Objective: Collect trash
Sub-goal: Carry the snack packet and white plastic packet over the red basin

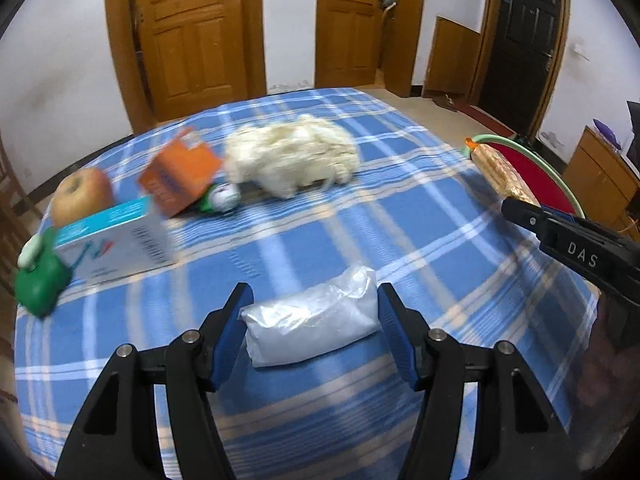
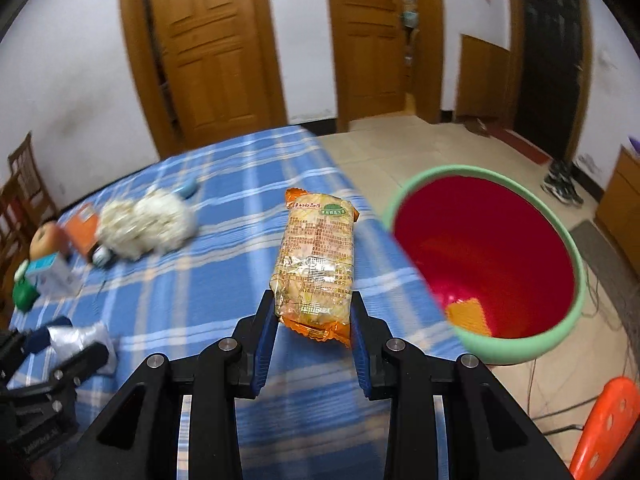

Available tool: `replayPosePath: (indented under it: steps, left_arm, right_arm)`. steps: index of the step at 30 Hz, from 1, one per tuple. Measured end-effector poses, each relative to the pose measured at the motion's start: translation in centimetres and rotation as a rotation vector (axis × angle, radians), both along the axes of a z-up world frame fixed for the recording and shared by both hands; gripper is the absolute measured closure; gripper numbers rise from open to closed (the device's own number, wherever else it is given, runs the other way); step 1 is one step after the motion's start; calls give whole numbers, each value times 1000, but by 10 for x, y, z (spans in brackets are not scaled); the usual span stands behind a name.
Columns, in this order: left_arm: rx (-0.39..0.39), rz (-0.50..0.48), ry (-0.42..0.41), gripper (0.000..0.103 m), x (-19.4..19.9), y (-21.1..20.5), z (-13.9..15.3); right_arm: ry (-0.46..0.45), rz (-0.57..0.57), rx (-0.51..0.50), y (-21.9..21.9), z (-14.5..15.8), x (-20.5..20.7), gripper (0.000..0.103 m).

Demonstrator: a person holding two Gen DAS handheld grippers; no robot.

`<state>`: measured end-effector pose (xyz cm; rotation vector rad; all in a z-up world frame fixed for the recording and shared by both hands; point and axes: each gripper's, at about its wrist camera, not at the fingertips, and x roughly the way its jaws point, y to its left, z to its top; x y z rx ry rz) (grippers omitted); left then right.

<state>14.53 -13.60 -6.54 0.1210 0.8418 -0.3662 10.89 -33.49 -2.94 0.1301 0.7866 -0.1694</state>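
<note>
Right claw (image 2: 312,320) was clamped on the near end of a snack packet (image 2: 316,256), orange-edged with pale printed wrap, its blue pads pressing both sides; the packet stuck out forward above the blue plaid bench (image 2: 224,280), close to the bench's right edge. Just right of it, off the bench, stood a bin (image 2: 576,312) with a green rim and red inside, an orange scrap lying at its bottom. Left claw (image 1: 316,316) stood fairly wide around a clear plastic bag (image 1: 316,316) of white stuff; whether the pads touched or gripped it could not be told, since small gaps showed beside the bag and it looked to rest on the cloth. Farther off at mid-bench lay a fluffy white bundle (image 1: 292,156). At the far left sat an orange carton (image 1: 180,180), an apple (image 1: 82,196), a white and teal box (image 1: 116,244) and a green object (image 1: 38,284), all blurred. Wooden doors (image 1: 192,32) lined the far wall. An orange stool (image 2: 604,424) showed at near right.
</note>
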Motion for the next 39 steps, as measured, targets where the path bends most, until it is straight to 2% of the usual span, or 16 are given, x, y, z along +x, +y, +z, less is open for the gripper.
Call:
replayPosePath:
  steps: [4, 9, 12, 14, 15, 18, 22, 27, 32, 39]
  left_arm:
    - [15, -66, -10, 40, -3, -34, 1]
    - [29, -135, -12, 39, -7, -72, 1]
    - [4, -164, 9, 39, -2, -92, 0]
    - [-9, -179, 17, 39, 1, -104, 0]
    - [-10, -184, 18, 39, 2, -109, -1]
    - [-24, -204, 23, 39, 2, -123, -1]
    - [-43, -225, 31, 39, 5, -138, 0]
    - [-53, -249, 31, 39, 10, -155, 1]
    - [-44, -275, 22, 39, 19, -175, 1]
    - [-34, -282, 9, 39, 36, -195, 1]
  right_arm:
    - [-11, -36, 12, -20, 2, -9, 68]
    - [-59, -62, -76, -28, 13, -28, 68]
    - [-63, -81, -102, -35, 14, -35, 68]
    - [-39, -112, -227, -33, 5, -37, 68]
    - [-17, -122, -245, -32, 4, -36, 69]
    - [-67, -112, -153, -42, 10, -45, 69]
    - [-76, -159, -199, -48, 13, -50, 69]
    - [-78, -194, -139, -68, 17, -53, 69]
    - [-130, -187, -176, -74, 31, -52, 69]
    - [-141, -183, -166, -89, 32, -35, 69]
